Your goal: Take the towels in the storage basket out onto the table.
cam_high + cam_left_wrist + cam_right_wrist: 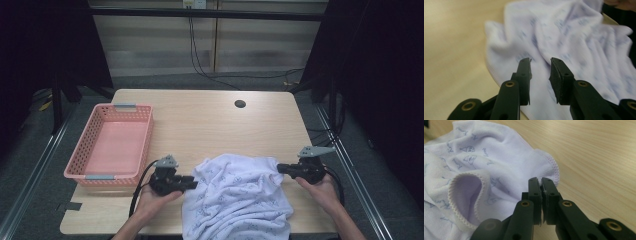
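Your right claw [541,182] is closed tight, its jaws pinching the hemmed edge of the white printed garment [240,195]; your left claw [540,67] stands partly open over the cloth, gripping nothing. The garment lies crumpled at the tabletop's [210,120] six o'clock edge, with the pink basket [90,145] at nine o'clock.

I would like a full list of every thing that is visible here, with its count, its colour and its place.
Printed white cotton garment: one, white with small blue figures, crumpled at the table's near edge.
Pink plastic lattice basket: one, pink with grey handles, left side of table, nothing inside.
Light wooden table: one, pale wood, with a dark round hole near its far edge.
Black cables: several, on the grey floor behind.
Left tongs: black, open, over the garment.
Right tongs: black, shut on the garment's hem.
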Available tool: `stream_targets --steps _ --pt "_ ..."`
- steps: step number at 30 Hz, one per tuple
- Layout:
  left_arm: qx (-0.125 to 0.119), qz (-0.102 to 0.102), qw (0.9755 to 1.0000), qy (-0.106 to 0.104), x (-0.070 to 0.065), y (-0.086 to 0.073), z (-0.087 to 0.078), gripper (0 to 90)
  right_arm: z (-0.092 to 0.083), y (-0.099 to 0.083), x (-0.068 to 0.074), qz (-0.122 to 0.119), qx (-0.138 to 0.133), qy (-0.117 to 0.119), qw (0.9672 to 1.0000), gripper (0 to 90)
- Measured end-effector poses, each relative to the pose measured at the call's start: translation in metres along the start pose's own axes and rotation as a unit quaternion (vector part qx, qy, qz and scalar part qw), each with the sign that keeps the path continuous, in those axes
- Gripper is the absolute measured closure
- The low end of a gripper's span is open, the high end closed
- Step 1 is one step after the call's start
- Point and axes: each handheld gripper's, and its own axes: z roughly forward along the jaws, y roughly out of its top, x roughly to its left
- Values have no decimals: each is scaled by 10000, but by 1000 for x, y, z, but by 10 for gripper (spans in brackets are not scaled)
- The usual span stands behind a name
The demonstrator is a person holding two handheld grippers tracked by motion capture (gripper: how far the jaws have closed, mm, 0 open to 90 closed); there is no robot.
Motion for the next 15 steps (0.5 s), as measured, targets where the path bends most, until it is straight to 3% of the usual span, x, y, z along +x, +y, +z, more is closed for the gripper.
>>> stream_targets --steps 2,3,5,7,10,12,13,15 --pt "-237 -256 9994 -35 16 11 9 701 2 0 1 -8 9 5 10000 869" --pt "-308 -364 9988 86 22 14 13 705 3 1 1 -19 11 34 10000 869" --pt "-259 -490 9982 217 32 18 23 727 4 1 1 -15 -5 55 10000 868" --pt "35 -400 9980 499 34 17 36 712 4 1 0 -7 -28 77 10000 868" --pt "132 -281 9990 306 30 15 44 610 5 1 -1 5 -30 70 10000 868" --pt "322 42 9986 413 20 17 48 557 4 1 -1 -12 -39 99 9999 867" --pt "437 161 9983 364 17 16 51 553 4 1 0 -12 -43 103 9999 867" --pt "401 307 9979 415 12 15 53 554 5 1 0 -18 -47 95 9999 866"
